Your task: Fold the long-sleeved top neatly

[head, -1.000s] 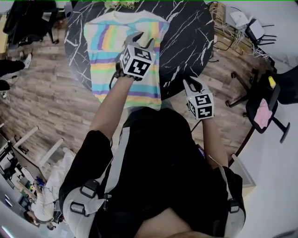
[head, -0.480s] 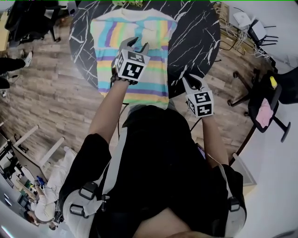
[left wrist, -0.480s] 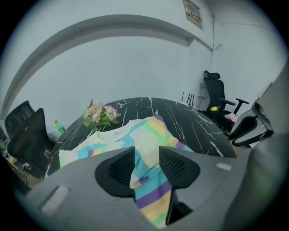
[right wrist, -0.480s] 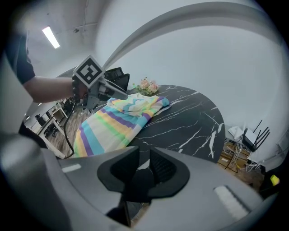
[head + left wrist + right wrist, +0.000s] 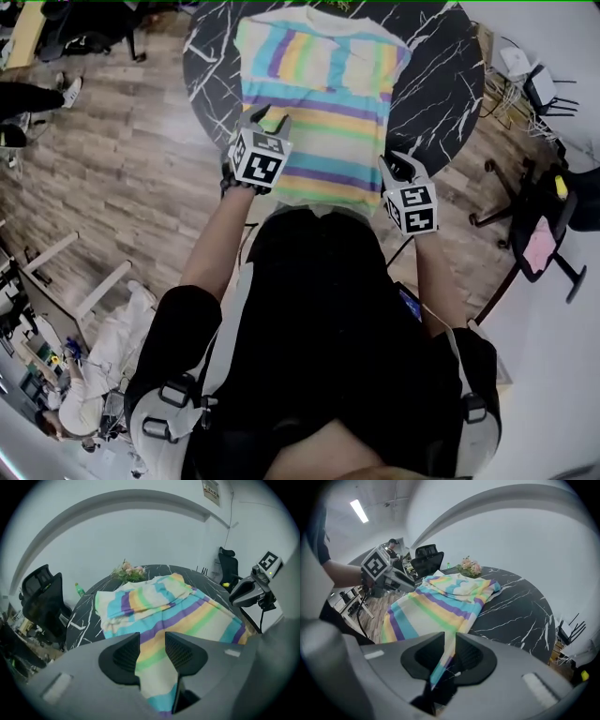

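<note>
R hand-held gripper (image 5: 449, 639): jaws nearly together, pinching a thin edge of the long-sleeved top (image 5: 328, 103). A cyan, purple and yellow strip of cloth runs up between the pads. In head view it sits at the top's near R corner, by the surface's near edge.

L hand-held gripper (image 5: 152, 637): jaws spread w/ a clear gap. Striped cloth shows through the gap, stripes running on unbroken to the cloth beyond, and no pinch is visible. It sits over the top's L side, toward the near edge, pointing steeply down. Each gripper's marker cube faces up toward the head cam.

Top: pastel stripes (cyan, purple, yellow, green, cream). It lies flat and lengthways on the round black marble-look surface (image 5: 431, 84), neck toward the far edge and hem at the near edge, approx. centred L-R. Far part has extra folded layers w/ stripes running crossways to the body's.

Beyond: a bunch of flowers (image 5: 129, 571) at the far edge, just past the neck. A green bottle (image 5: 79, 590) stands off to the far L, next to a black office chair (image 5: 44, 597). Wood-plank floor (image 5: 122, 169) lies round the surface, and another chair w/ a pink item is at R.
</note>
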Available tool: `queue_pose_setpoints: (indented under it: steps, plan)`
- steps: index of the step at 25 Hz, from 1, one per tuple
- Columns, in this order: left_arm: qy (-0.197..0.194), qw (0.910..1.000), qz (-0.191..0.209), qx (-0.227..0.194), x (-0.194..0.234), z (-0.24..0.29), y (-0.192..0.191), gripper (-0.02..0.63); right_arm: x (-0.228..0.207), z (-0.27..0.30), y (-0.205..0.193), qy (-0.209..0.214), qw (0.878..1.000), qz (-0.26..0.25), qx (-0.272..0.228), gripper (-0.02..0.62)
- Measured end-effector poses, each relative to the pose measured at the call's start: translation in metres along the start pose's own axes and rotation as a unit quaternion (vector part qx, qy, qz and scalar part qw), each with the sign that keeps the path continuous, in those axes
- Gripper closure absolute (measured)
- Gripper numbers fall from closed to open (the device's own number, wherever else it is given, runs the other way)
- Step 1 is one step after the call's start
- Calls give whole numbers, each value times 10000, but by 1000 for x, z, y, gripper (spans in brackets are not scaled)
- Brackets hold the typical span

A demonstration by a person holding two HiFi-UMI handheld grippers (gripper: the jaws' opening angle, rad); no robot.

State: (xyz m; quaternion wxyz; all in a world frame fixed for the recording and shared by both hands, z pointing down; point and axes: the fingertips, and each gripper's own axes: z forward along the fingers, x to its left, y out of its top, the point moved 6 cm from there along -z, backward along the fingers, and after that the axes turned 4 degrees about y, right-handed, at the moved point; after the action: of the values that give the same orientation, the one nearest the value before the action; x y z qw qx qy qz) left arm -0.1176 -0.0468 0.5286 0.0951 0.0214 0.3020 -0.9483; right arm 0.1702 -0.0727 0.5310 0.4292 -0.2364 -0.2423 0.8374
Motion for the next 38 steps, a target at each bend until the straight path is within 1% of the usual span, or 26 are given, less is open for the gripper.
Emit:
queue_pose_setpoints:
  steps: [4, 7, 10, 12, 15, 18, 20, 24, 25, 27, 29, 32, 34, 36, 38]
  plan:
    - [-82, 9999, 2, 67, 22, -17, -40, 431, 31, 16, 6, -149, 9998, 88, -31, 515]
    - [-122, 9999, 56, -11, 39, -28, -59, 430, 56, 29, 12, -310, 9992, 144, -200, 515]
    - [-191, 9998, 61, -55, 53, -36, -79, 430, 80, 40, 16, -383, 9987, 176, -286, 514]
    - [-214, 9998, 5, -35, 62, -41, -93, 430, 90, 42, 16, -424, 9984, 191, -310, 515]
    - [-271, 9994, -224, -44, 67, -54, -112, 430, 97, 35, 9, -509, 9981, 184, -286, 515]
    - [-377, 9981, -477, -32, 60, -67, -135, 417, 95, 23, -4, -612, 9977, 210, -209, 514]
    - [-533, 9961, -698, -57, 48, -75, -149, 406, 93, 14, -15, -646, 9974, 261, -187, 515]
    - [-958, 9879, -1188, -280, 26, -83, -174, 366, 97, 0, -35, -604, 9976, 259, -197, 514]
    - [-1063, 9854, -1287, -324, 21, -82, -181, 343, 99, -3, -40, -587, 9978, 235, -202, 514]
    - [-1241, 9814, -1418, -365, 11, -80, -192, 333, 103, -11, -53, -585, 9978, 203, -221, 511]
    - [-1351, 9797, -1436, -355, 3, -78, -201, 330, 109, -20, -70, -609, 9976, 239, -221, 509]
    - [-1471, 9789, -1375, -335, -3, -74, -210, 320, 111, -30, -97, -637, 9968, 454, -175, 497]
    - [-1556, 9770, -1415, -355, -3, -69, -215, 316, 108, -33, -113, -632, 9952, 738, -121, 483]
    - [-1683, 9735, -1510, -354, -2, -63, -222, 313, 102, -32, -127, -585, 9923, 1091, -60, 460]
    - [-1871, 9687, -1599, -333, -1, -56, -228, 301, 97, -27, -137, -477, 9886, 1426, -24, 414]
